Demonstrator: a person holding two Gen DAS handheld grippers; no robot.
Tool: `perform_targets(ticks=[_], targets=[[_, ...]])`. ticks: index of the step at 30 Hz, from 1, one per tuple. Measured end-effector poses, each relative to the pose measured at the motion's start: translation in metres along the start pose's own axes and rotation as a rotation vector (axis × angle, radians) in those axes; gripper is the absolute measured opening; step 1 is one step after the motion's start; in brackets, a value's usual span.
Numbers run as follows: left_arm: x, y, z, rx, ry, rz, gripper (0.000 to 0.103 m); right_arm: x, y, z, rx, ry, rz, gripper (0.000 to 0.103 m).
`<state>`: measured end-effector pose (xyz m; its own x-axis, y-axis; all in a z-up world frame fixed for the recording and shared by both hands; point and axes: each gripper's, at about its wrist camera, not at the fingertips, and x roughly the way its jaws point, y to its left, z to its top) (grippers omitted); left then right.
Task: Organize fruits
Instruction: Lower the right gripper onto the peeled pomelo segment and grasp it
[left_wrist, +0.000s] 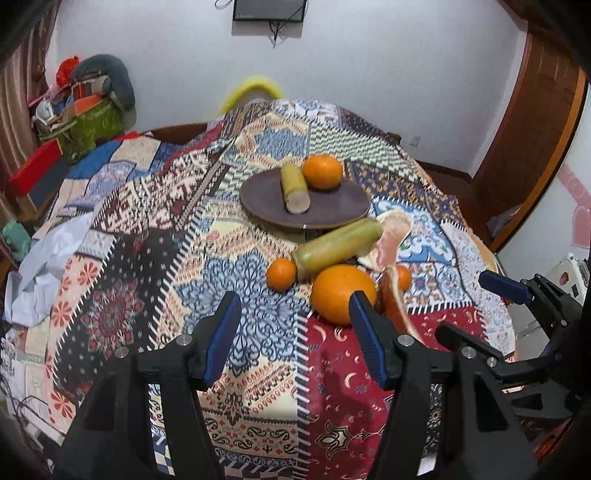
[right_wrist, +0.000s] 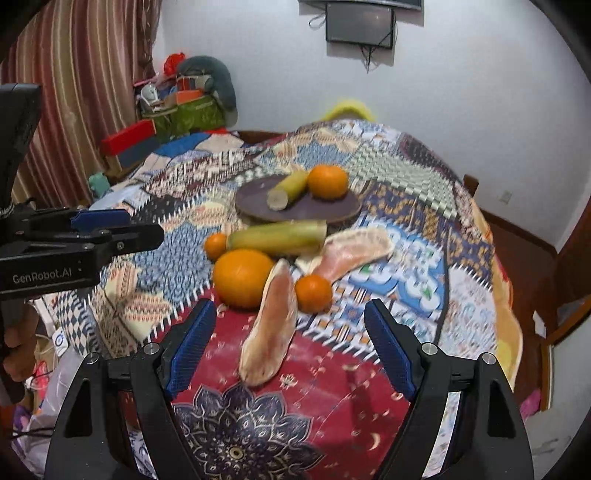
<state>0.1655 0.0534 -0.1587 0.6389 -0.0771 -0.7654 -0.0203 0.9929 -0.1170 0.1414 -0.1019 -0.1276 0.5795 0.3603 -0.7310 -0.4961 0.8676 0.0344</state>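
Patchwork-covered surface (left_wrist: 258, 332) in a white-walled room, fruit clustered near both claws.

The left claw (left_wrist: 295, 332) hangs with fingers apart and nothing between them, just short of the large orange (left_wrist: 341, 291). The right claw (right_wrist: 290, 345) also stands wide and empty, a pomelo segment (right_wrist: 271, 328) lying on the cloth between its tips. Beyond lie two small oranges (right_wrist: 314, 291), a long sugarcane piece (right_wrist: 277, 238) and another pomelo segment (right_wrist: 354, 247). Farther back, the dark plate (left_wrist: 266, 195) carries a short sugarcane piece (left_wrist: 293, 188) beside an orange (left_wrist: 323, 171).
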Motion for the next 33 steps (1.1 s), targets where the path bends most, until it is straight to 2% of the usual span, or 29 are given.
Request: perform_targets(ticks=[10,12,14,18,22,27,33], targets=[[0.020,0.001,-0.017,0.017,0.067,-0.001,0.061,0.037,0.001,-0.015,0.027,0.088,0.018,0.079],[0.023,0.001,-0.018,0.017,0.076,-0.003,0.061,0.044,0.000,-0.016,0.037,0.103,0.023,0.074],[0.028,0.002,-0.019,0.015,0.089,0.000,0.061,0.051,-0.002,-0.017,0.047,0.125,0.037,0.061],[0.033,0.004,-0.019,0.004,0.100,-0.001,0.061,0.060,-0.008,-0.016,0.100,0.146,0.095,0.052],[0.036,0.001,-0.017,0.010,0.107,-0.012,0.062,0.065,-0.008,-0.017,0.109,0.151,0.126,0.030],[0.042,-0.010,-0.014,0.030,0.117,-0.024,0.067,0.058,-0.013,-0.019,0.129,0.142,0.156,0.024],[0.059,-0.027,-0.007,0.051,0.154,-0.048,0.067,0.042,-0.022,-0.018,0.113,0.109,0.123,0.024]])
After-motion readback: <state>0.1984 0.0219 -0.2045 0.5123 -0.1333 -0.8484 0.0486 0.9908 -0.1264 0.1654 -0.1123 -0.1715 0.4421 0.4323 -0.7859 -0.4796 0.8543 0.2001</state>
